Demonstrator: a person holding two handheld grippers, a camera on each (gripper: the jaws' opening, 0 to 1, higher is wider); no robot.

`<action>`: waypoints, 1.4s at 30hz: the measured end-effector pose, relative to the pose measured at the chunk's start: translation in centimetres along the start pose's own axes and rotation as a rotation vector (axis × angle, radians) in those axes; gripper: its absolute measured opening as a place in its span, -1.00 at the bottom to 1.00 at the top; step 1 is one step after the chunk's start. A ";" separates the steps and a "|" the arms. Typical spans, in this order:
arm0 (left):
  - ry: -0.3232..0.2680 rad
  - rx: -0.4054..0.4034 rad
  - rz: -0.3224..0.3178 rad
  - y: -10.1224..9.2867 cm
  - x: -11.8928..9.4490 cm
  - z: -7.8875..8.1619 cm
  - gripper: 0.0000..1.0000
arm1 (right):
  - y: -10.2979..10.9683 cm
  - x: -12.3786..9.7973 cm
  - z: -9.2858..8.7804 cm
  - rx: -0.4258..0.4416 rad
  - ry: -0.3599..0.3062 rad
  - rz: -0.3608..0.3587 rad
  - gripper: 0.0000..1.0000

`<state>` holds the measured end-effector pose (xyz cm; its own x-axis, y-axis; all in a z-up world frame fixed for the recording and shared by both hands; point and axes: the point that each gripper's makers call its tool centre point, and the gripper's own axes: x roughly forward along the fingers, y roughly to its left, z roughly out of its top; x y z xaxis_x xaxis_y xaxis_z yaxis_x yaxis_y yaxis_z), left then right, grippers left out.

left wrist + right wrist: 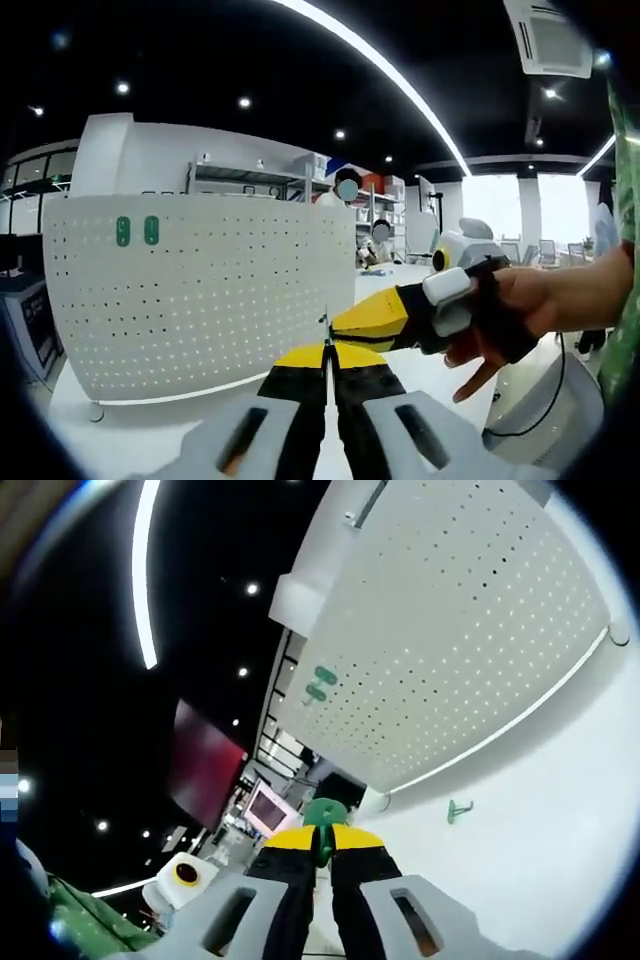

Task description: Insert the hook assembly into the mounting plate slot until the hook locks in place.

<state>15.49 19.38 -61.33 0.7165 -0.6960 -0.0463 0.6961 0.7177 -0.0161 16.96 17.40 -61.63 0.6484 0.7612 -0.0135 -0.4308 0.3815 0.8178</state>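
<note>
The white pegboard mounting plate (190, 300) stands upright on the white table, with two green pieces (136, 231) fixed near its upper left. My left gripper (327, 352) is shut, jaws pressed together just in front of the plate. A thin dark sliver (325, 323) pokes up at its tips, where the right gripper (372, 318), held by a gloved hand (505, 315), meets it from the right. In the right gripper view my right gripper (322, 842) is shut on a green hook piece (324, 814). The plate (470, 630) and its green pieces (321, 683) lie ahead. Another green hook (458, 809) lies on the table.
The plate rests on a small foot (97, 411) near the table's left edge. A black cable (545, 405) hangs at the right. Behind the plate are shelves (255, 180), seated people and a white-and-yellow machine (462, 245). A grey device (25, 320) stands at the left.
</note>
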 end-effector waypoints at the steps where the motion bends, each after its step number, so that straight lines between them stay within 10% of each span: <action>1: 0.001 0.003 -0.001 0.0 0.0 0.0 -0.97 | 0.0 0.0 0.0 -0.004 0.001 -0.001 -0.94; 42: 0.060 0.001 -0.021 -0.2 0.8 -1.3 -0.96 | 1.2 0.1 -0.4 -0.791 0.103 -0.204 -0.97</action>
<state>15.86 18.74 -62.63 0.6975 -0.7088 -0.1056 0.7114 0.7026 -0.0168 16.31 18.16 -60.85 0.7175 0.6665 -0.2025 -0.6506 0.7451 0.1468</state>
